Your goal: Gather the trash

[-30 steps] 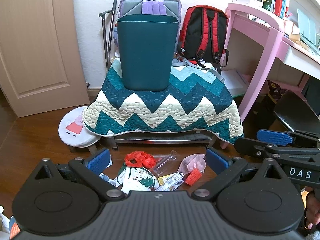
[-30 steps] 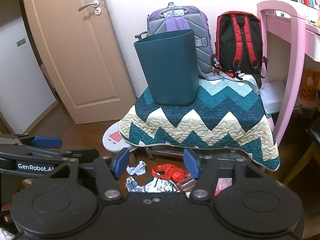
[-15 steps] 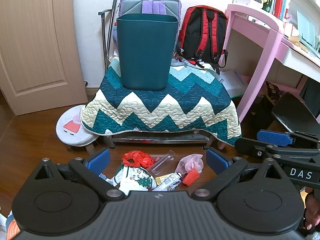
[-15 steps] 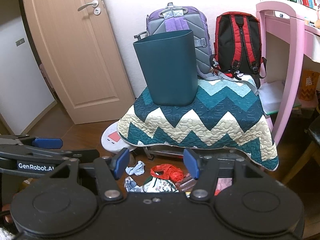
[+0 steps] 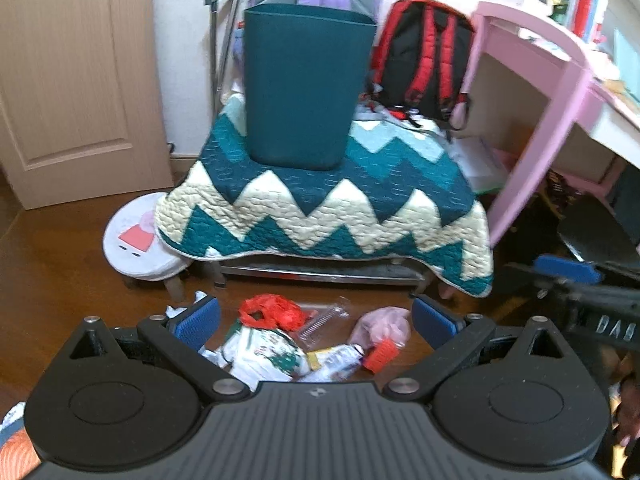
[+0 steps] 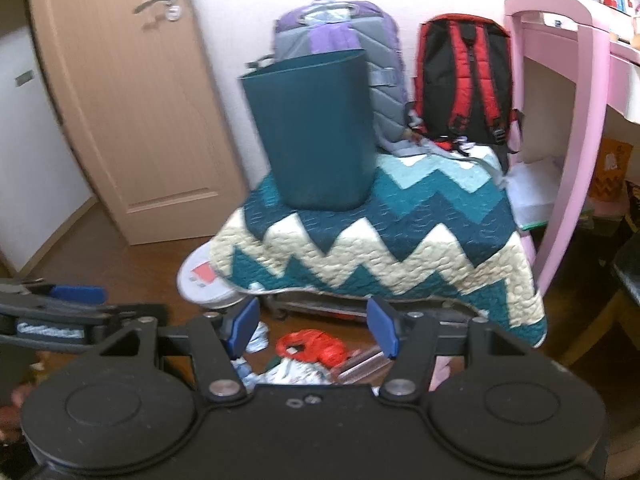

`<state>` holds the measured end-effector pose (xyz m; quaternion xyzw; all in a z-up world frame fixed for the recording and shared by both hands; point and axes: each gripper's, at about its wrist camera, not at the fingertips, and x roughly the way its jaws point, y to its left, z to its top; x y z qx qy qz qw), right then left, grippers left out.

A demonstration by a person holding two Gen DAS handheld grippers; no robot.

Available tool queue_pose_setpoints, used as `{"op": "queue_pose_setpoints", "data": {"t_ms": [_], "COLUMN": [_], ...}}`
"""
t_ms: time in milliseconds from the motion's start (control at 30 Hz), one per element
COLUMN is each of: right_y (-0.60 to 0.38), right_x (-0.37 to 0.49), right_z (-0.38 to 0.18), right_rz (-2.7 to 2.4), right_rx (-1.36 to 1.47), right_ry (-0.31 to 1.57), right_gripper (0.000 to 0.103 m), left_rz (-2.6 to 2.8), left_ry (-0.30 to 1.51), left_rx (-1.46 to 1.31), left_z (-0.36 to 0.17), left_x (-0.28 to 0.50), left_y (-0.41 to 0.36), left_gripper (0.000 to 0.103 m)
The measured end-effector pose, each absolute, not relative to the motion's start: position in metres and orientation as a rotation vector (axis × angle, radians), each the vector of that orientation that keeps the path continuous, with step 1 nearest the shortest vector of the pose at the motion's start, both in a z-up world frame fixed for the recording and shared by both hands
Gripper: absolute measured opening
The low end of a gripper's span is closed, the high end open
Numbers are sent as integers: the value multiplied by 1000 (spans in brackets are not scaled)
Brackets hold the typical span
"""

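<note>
Child's bedroom: pink desk (image 5: 532, 92), backpacks (image 6: 464, 84).

dark teal bin (image 5: 304, 92) sitting upright and open-topped on the zigzag quilt, trash pile (image 5: 308, 340) on the wood floor below it, red crumpled bag (image 5: 270, 310), pinkish bag, printed wrappers

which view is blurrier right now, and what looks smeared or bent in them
Right wrist view: blurrier, with the teal bin, door handle and quilt smeared by motion. Left wrist view: milder blur, floor trash still readable. Both: fisheye curves the pink desk and the door edges.
</note>
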<state>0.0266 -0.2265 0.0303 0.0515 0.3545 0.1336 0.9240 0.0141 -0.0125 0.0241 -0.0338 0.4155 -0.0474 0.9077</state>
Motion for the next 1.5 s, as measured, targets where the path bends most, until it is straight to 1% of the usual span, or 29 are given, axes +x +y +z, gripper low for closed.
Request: {"op": "queue_pose_setpoints", "data": {"t_ms": [167,300,400,633,867,967,1033,1167,1300,1400,1500], "right_y": [-253,-274,-284,-306,-315,-312,-309,-304,-306,-305,-304], "right_x": [85,136,169,222,234,239,242,244,246,251,255], "right_z": [-2,-40,-79,-173,-269,-310,-332,-374,-407,-424,-441], "right_rz": [195,140,92,-11,-94,-117,-136,-178,-218,-233,-245], "right_rx": [117,178,198,279,434,482,491,473,520,537,548], "right_ry": [747,812,885,1072,1282,1399,1440,1510,1554,1569,1564], "right_gripper": [60,60,60,60,60,60,60,59,59,59,58], "left_rz": [-40,-24,-73,-250,-367,-423,-457,-529,-562,-590,-627], "left_ry": [866,895,957,1148,1319,1387,1427,1453,1475,1473,1433], "left_rx": [-53,-52,-37,92,262,290,318,424,522,539,574], "left_z": [0,-29,-60,-156,-248,-283,-308,-353,-395,-413,-427], "left_x": [67,114,143,181,201,205,205,206,205,205,202], "left_y": [6,20,17,-32,-81,-93,-101,-115,-123,-128,-136], "left_gripper": [102,102,102,102,102,102,102,102,102,102,102]}}
